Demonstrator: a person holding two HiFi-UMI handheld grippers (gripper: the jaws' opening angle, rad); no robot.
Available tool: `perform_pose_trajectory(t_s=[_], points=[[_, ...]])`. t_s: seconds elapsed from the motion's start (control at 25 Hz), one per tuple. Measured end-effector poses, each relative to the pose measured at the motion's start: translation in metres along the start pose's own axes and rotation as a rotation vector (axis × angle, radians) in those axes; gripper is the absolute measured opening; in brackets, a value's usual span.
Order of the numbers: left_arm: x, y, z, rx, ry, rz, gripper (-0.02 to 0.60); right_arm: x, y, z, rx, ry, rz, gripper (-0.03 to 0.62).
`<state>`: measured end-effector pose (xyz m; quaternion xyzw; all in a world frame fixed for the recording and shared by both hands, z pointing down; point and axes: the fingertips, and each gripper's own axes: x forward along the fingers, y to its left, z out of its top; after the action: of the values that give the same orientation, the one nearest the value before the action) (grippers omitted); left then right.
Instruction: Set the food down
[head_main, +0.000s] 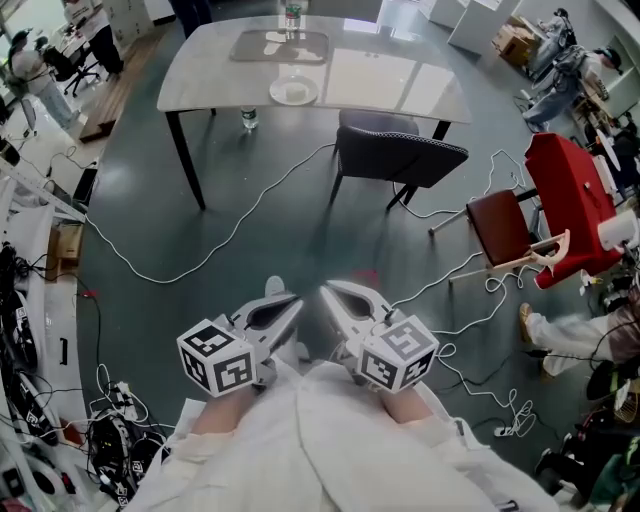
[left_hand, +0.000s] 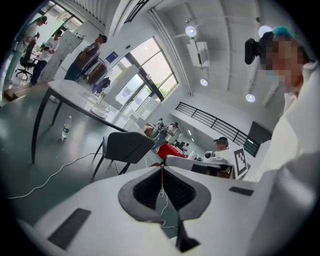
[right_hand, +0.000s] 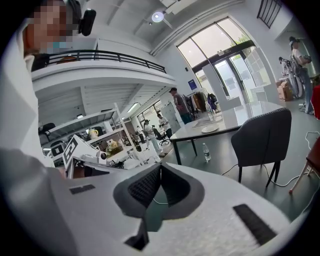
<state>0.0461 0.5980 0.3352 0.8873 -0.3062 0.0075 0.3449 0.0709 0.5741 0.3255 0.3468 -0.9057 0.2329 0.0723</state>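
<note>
Both grippers are held close to my body, well short of the grey table (head_main: 390, 80). My left gripper (head_main: 290, 302) is shut, its jaws touching at the tip with nothing between them; its own view shows the same gripper (left_hand: 161, 168). My right gripper (head_main: 328, 291) is also shut and holds nothing, as its own view confirms (right_hand: 160, 168). A white plate (head_main: 293, 91) lies on the table near its front edge, also seen as a plate (right_hand: 209, 129) from the right gripper. I see no food in either gripper.
A flat tray (head_main: 279, 46) and a bottle (head_main: 291, 17) are farther back on the table. Another bottle (head_main: 249, 119) stands on the floor beneath. A dark chair (head_main: 400, 150) sits at the table's right. White cables (head_main: 230, 235) cross the floor. A red chair (head_main: 505, 225) stands at the right.
</note>
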Motion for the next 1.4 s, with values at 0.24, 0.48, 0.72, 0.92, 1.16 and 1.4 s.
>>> perform_pose_trajectory(t_s=[0.24, 0.48, 0.72, 0.92, 1.16, 1.4], points=[[0.016, 0.041, 0.021, -0.01, 0.014, 0.018, 0.023, 0.034, -0.028, 0.016, 0.01, -0.017, -0.026, 0.002], [0.041, 0.093, 0.076, 0.035, 0.028, 0.01, 0.023, 0.085, -0.065, 0.052, 0.014, -0.03, -0.057, 0.002], [0.065, 0.142, 0.145, 0.08, 0.012, -0.006, 0.023, 0.145, -0.093, 0.106, -0.035, -0.056, -0.068, 0.002], [0.081, 0.181, 0.186, 0.111, 0.025, -0.008, 0.023, 0.185, -0.12, 0.133, -0.016, -0.072, -0.091, 0.002], [0.094, 0.212, 0.217, 0.123, 0.043, -0.029, 0.023, 0.221, -0.135, 0.163, 0.014, -0.09, -0.097, 0.002], [0.109, 0.228, 0.222, 0.104, 0.063, -0.038, 0.023, 0.226, -0.151, 0.165, 0.038, -0.087, -0.121, 0.002]])
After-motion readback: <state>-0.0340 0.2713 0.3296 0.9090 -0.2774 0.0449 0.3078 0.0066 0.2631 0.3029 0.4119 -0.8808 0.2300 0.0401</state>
